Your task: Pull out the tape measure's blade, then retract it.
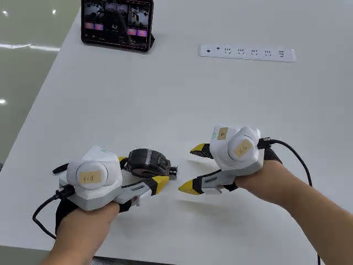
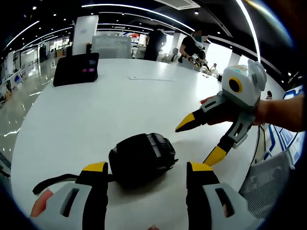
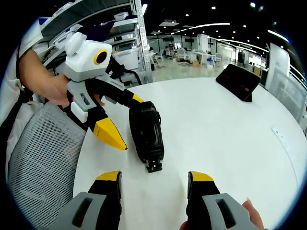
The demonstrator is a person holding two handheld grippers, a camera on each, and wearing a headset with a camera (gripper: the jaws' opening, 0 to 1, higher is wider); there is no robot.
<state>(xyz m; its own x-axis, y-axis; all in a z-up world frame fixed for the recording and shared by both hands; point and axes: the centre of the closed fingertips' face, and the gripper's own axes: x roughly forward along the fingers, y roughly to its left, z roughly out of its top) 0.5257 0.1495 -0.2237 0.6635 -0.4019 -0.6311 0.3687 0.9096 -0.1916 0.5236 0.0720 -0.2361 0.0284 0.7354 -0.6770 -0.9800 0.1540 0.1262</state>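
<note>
My left gripper (image 1: 142,171) has its fingers spread either side of the tape measure (image 1: 148,161), which lies on the surface (image 1: 165,94) at 7 o'clock. Its blade hook (image 1: 172,171) points toward 3 o'clock at my right gripper (image 1: 193,168), fingers spread and empty. If I tug before the left clamps firmly, the case will likely slide along.

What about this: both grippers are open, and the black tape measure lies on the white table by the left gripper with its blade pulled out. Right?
Not quite. The right gripper view shows the tape measure with its blade retracted, hook at the case mouth. The left gripper and right gripper are open, as you said.
</note>
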